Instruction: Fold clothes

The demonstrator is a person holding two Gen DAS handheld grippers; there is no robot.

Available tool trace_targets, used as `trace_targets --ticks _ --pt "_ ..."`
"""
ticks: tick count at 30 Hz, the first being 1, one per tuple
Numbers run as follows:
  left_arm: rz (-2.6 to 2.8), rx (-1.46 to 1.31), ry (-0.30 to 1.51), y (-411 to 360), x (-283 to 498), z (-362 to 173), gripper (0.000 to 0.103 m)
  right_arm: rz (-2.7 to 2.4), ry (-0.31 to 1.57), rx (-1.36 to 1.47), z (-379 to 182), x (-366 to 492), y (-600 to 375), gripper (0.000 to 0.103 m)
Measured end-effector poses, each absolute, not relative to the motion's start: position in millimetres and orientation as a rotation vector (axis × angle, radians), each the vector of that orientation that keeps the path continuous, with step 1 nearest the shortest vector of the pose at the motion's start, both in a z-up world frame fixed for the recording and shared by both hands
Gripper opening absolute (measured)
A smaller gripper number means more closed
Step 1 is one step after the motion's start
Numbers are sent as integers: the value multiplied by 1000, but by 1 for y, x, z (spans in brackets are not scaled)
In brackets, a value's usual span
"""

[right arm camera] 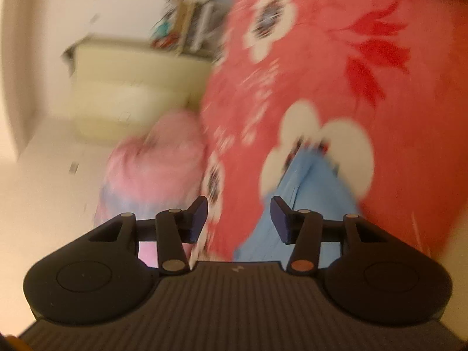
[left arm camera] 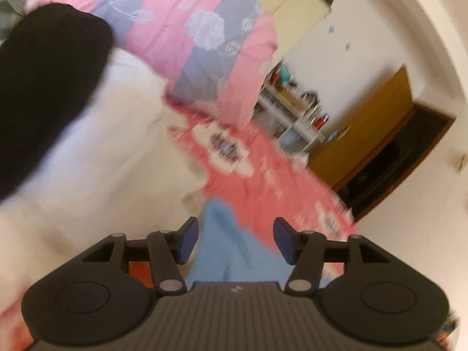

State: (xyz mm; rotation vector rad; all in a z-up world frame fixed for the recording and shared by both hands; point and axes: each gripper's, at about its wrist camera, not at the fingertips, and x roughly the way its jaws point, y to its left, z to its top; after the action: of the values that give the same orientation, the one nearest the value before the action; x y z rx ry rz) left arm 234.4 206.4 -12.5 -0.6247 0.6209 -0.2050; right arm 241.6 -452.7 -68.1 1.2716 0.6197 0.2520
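A light blue garment [left arm camera: 234,251] lies on a red flowered bedspread [left arm camera: 263,169]. My left gripper [left arm camera: 235,239] is open just above it, the cloth showing between the two blue pads, not held. In the right wrist view the same blue garment [right arm camera: 310,193] lies on the red bedspread [right arm camera: 365,73]. My right gripper [right arm camera: 238,219] is open, its right finger over the garment's edge and nothing between the pads. Both views are blurred by motion.
A white cloth [left arm camera: 96,152] and a black one [left arm camera: 44,82] lie at the left. A pink and grey quilt [left arm camera: 199,35] is piled behind, also in the right view [right arm camera: 158,161]. A shelf [left arm camera: 295,111], wooden door [left arm camera: 365,125] and cream cabinet [right arm camera: 131,87] stand beyond.
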Motion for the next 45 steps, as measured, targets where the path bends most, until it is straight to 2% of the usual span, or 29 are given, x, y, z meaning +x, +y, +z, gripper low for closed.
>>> trace_targets --ticks 3,8,12,15,18,19,20,21,22,26,32,40,45 --pt "-232 -658 716 206 192 -36 59 310 664 1153 -59 183 -412 53" --pt "-249 -782 817 190 173 -92 59 254 780 1133 -111 113 -354 53" --pt "-200 -873 822 176 190 -128 58 129 792 1182 -150 115 -335 53" --pt "-168 -931 772 174 208 -138 58 51 759 1208 -163 131 -333 47" --pt "-125 -964 735 174 224 -146 41 -7 712 1228 -167 155 -340 39" --pt "-112 -977 727 174 230 -150 30 -38 698 1241 -171 162 -343 27" --pt "-100 -990 723 174 234 -154 11 -62 683 1261 -178 170 -345 14" --pt "-94 -1008 722 176 239 -158 7 -78 666 1273 -183 176 -346 9" --pt "-90 -1030 716 178 241 -161 6 -92 651 1267 -186 181 -346 4" --pt "-67 -1068 668 189 234 -153 5 -100 575 1264 -183 188 -342 5" --pt "-112 -1013 684 213 187 -113 5 -43 509 1231 -148 157 -338 4" --pt "-156 -873 704 256 54 -74 5 92 584 1248 -127 44 -325 4" --pt "-107 -848 767 283 -17 -109 5 101 647 1244 -149 -47 -318 4"
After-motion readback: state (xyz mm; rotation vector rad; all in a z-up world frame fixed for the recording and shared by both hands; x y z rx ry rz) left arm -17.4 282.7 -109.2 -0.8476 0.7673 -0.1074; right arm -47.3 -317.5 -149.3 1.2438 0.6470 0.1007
